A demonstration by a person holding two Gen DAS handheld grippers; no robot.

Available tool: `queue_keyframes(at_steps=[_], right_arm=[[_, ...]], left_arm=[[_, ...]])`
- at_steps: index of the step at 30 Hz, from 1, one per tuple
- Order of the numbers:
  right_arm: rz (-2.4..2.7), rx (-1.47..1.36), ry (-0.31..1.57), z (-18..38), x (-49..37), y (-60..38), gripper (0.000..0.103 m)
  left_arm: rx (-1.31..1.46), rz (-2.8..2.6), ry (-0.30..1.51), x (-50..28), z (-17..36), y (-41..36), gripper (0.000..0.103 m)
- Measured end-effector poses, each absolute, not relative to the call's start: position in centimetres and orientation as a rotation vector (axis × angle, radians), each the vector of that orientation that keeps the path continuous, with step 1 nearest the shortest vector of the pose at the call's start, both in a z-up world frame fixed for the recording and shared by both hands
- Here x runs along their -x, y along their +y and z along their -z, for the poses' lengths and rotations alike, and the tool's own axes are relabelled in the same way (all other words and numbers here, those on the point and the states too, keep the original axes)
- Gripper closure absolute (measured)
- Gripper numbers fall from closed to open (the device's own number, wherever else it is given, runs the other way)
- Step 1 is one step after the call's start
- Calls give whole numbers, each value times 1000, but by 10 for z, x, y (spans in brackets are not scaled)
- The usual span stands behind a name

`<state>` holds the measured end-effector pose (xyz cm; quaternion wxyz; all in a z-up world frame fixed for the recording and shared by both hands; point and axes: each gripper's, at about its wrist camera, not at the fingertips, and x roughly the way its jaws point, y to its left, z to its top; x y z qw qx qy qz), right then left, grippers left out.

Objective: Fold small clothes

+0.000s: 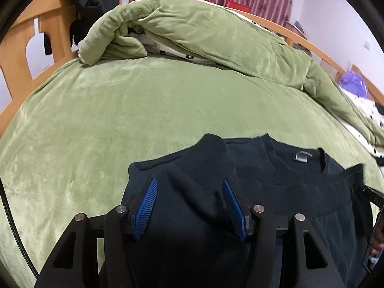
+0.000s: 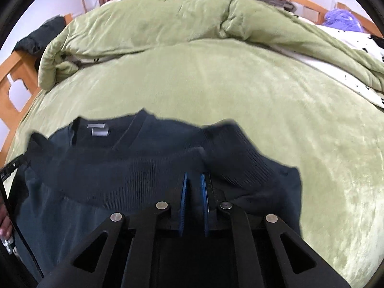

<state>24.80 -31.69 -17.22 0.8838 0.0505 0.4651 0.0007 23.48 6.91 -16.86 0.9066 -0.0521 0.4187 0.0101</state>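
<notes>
Dark knit, a navy sweater (image 1: pixel 276 175), lies on the green bed (image 1: pixel 120 110) in the lower half of both frames, its neck with the grey label (image 2: pixel 98 130) turned toward the far side, and its ribbed hem looks doubled up over the body so that a band of rib crosses the lower middle of the right wrist frame; the cloth seems partly folded already, with a cuffed sleeve (image 2: pixel 230 144) laid across at centre right; left hand-held gripper (image 1: pixel 189 192) hangs at the bottom centre of its own frame with the blue pads standing well apart, released, a ridge of sweater lying between them but neither pad pressing on it, so it grasps nothing, though it looks placed to take that ridge; right hand-held gripper (image 2: pixel 194 184) at the bottom centre of its frame is nearly clenched, its pads parallel with only a thin gap, and a slim fold of rib appears to sit in that gap; I judge it pinches the sweater's edge, though the dark cloth makes the contact hard to confirm; both point steeply down at opposite sides of the garment, which suits carrying one edge over in an even fold; a rumpled green quilt (image 2: pixel 168 19) is heaped at the top of both frames, well apart from the sweater, leaving flat bedding to work on
</notes>
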Motion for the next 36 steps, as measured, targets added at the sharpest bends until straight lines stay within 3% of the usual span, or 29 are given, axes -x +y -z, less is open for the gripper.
queue_keyframes(at_steps=[11, 15, 17, 19, 26, 33, 36], right_arm=[[68, -67, 979, 187, -247, -331, 96], [51, -68, 943, 164, -226, -313, 88], [18, -75, 924, 153, -212, -296, 74], [-32, -75, 898, 143, -196, -273, 69], [-207, -39, 861, 143, -143, -185, 67], [-187, 87, 956, 202, -127, -126, 67], [-129, 109, 937, 196, -122, -115, 67]], left_arm=[[92, -31, 864, -223, 164, 78, 48], [92, -27, 859, -210, 157, 86, 48], [98, -31, 857, -202, 154, 92, 47], [108, -33, 850, -191, 149, 100, 46], [129, -62, 831, -148, 139, 133, 44], [157, -90, 824, -108, 136, 169, 44], [153, -104, 811, -94, 134, 182, 44]])
